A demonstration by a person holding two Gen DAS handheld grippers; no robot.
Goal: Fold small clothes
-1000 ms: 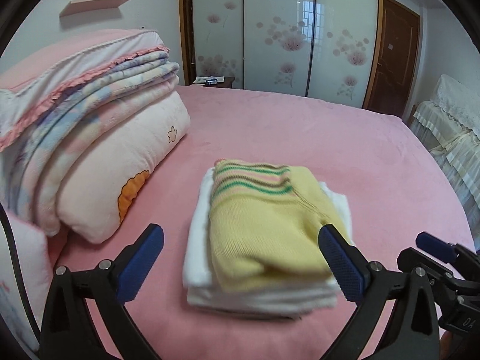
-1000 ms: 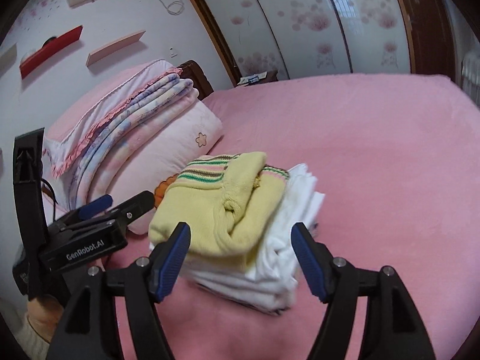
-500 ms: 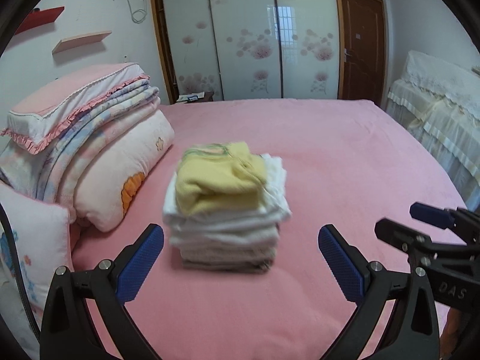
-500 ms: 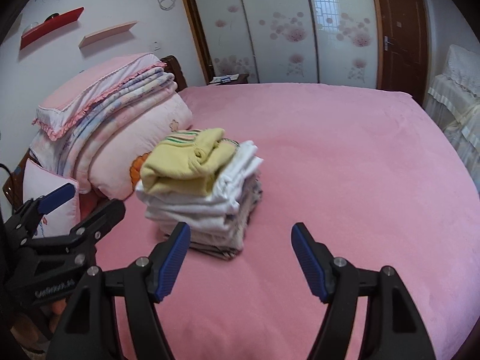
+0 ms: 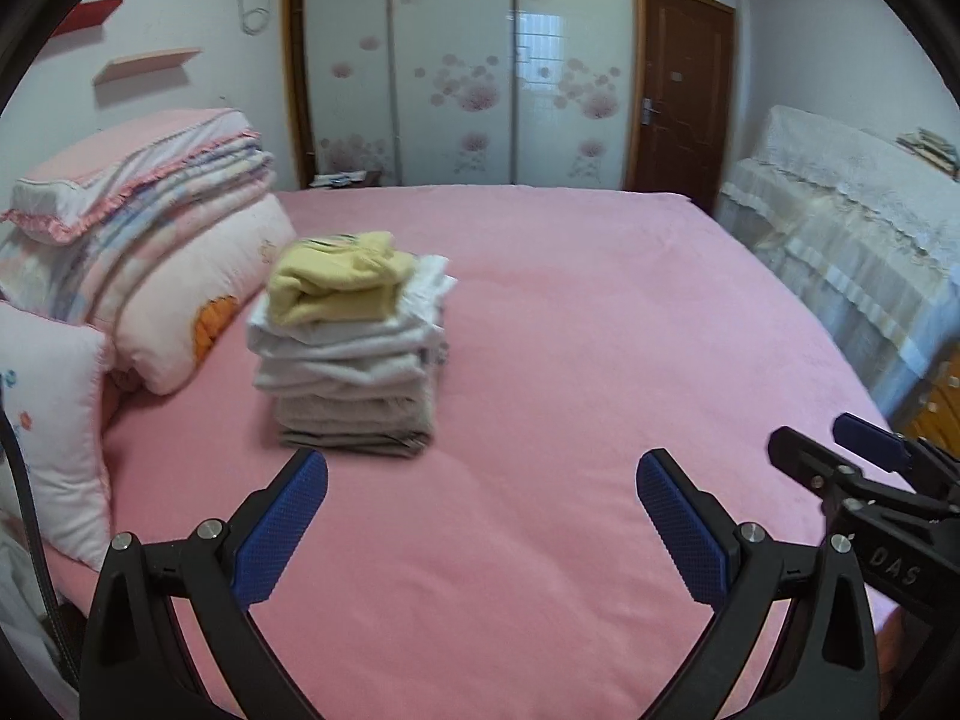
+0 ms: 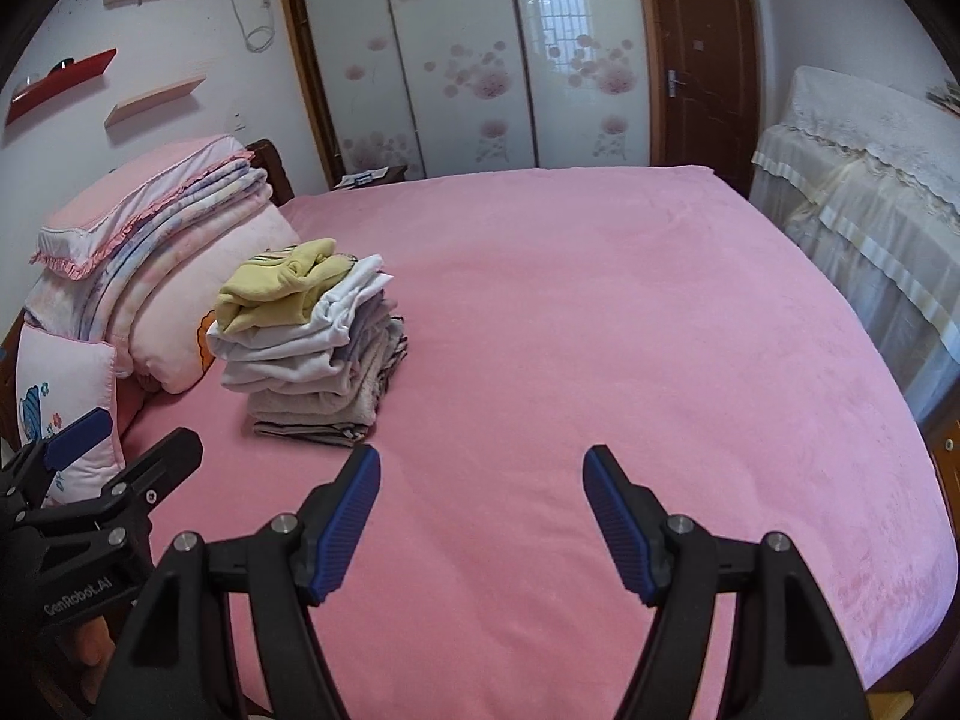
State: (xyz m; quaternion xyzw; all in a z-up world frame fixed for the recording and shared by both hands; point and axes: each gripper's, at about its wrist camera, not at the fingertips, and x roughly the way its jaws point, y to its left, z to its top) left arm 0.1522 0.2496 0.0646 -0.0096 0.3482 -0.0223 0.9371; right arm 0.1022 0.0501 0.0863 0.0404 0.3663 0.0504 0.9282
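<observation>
Pink plush covers the bed (image 6: pixel 600 312), and on it, toward the headboard side, stands the stack of folded clothes (image 5: pixel 351 354): grey and white pieces below, a yellow knitted garment (image 5: pixel 336 285) on top. Just beside the stack, on its far side from the open bed, lie a pale pink pillow (image 5: pixel 198 288) and folded quilts (image 5: pixel 138 180) piled on it; a small white cushion (image 5: pixel 48 414) sits nearer the camera than the stack. The left gripper (image 5: pixel 480 516) hangs in front of the stack with its blue pads spread wide and nothing between them, apart from the cloth. The right gripper (image 6: pixel 480 510) is likewise spread and empty, off to the stack's open-bed side. Behind the stack, past the bed's far edge, stands a wardrobe (image 6: pixel 468 54) with flowered doors.
</observation>
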